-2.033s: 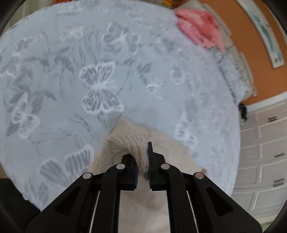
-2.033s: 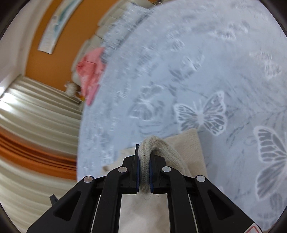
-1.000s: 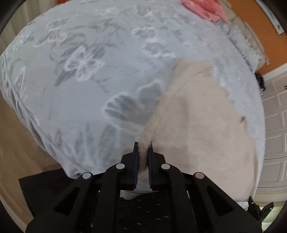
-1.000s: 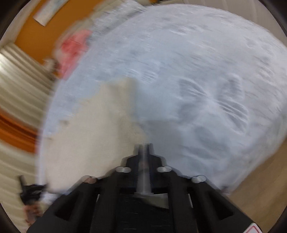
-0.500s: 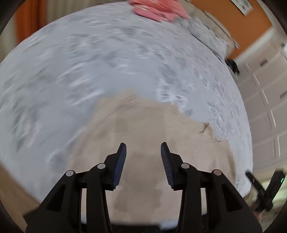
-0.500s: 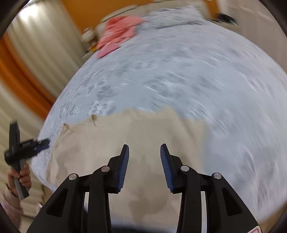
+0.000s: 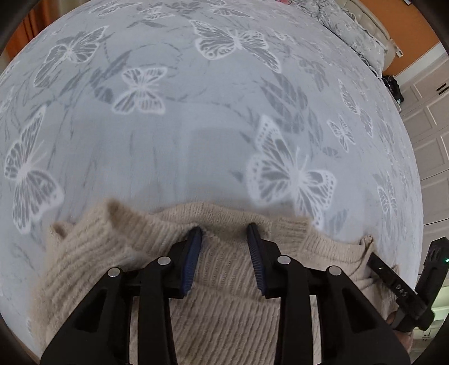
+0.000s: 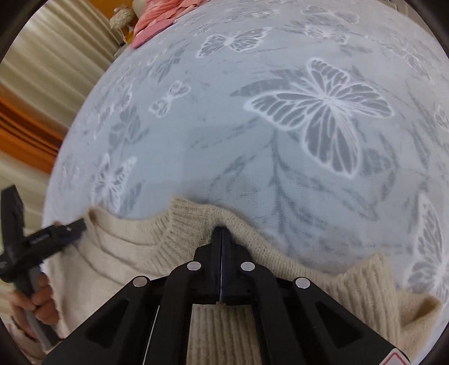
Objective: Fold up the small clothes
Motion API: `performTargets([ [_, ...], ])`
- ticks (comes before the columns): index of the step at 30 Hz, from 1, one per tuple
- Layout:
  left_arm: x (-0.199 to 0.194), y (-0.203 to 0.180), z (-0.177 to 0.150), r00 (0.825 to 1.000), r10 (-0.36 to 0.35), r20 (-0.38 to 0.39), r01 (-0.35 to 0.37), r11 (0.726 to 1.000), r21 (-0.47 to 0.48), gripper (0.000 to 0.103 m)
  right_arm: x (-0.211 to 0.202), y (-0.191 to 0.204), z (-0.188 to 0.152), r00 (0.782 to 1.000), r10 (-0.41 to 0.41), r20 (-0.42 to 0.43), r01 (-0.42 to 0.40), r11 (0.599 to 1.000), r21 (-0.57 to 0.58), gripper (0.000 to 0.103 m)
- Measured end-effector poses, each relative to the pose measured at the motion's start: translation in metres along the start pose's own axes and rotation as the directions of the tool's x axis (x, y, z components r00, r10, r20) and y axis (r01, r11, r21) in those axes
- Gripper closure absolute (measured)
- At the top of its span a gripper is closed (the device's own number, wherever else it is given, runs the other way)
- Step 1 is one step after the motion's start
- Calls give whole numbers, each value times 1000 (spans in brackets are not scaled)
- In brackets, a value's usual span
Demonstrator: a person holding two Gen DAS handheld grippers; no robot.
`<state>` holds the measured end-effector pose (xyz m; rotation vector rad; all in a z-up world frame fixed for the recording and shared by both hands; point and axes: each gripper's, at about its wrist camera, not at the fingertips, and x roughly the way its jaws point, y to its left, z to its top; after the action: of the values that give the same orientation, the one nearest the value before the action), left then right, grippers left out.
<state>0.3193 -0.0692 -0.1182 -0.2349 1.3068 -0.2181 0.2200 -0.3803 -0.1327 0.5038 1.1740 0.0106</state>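
Observation:
A cream knitted sweater [image 7: 233, 283] lies flat on the near part of a grey butterfly bedspread [image 7: 213, 134]. My left gripper [image 7: 224, 233] rests on the sweater's far edge. Its jaws are closing with a strip of knit between them, and the pads [image 7: 193, 252] stand apart from it. My right gripper [image 8: 221, 228] is shut on the sweater's [image 8: 120, 266] far edge beside the ribbed neckline, and the knit puckers at its tips. In the right wrist view the left gripper [image 8: 78, 226] shows at the left, held by a hand [image 8: 36, 303]. The left wrist view catches the right gripper [image 7: 374, 257] at the right edge.
Pink clothes [image 8: 157, 19] lie at the bed's far corner. A patterned pillow [image 7: 356, 33] sits at the head end. White cabinet doors [image 7: 429, 112] stand to the right of the bed. Beige curtains [image 8: 42, 56] hang to the left of it.
Half a second ago both grippers hung open over the sweater's middle. Both have moved to its far edge; the right jaws have shut there and the left jaws have narrowed.

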Motion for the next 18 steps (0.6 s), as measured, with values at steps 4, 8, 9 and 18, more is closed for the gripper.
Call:
performTargets([
  [4, -53, 18, -9, 974, -199, 108, 197, 980, 29, 60, -66, 2, -25, 988, 7, 153, -4, 1000, -16, 63],
  [8, -94, 62, -29, 968, -35, 247, 26, 999, 39, 19, -108, -22, -61, 966, -119, 229, 121, 993, 4, 35],
  [9, -92, 71, -32, 971, -13, 239, 8, 1000, 24, 18, -108, -33, -66, 968, -150, 203, 151, 988, 15, 35],
  [18, -86, 76, -20, 974, -85, 210, 89, 996, -9, 94, -130, -45, -61, 958, -43, 285, 17, 995, 94, 94],
])
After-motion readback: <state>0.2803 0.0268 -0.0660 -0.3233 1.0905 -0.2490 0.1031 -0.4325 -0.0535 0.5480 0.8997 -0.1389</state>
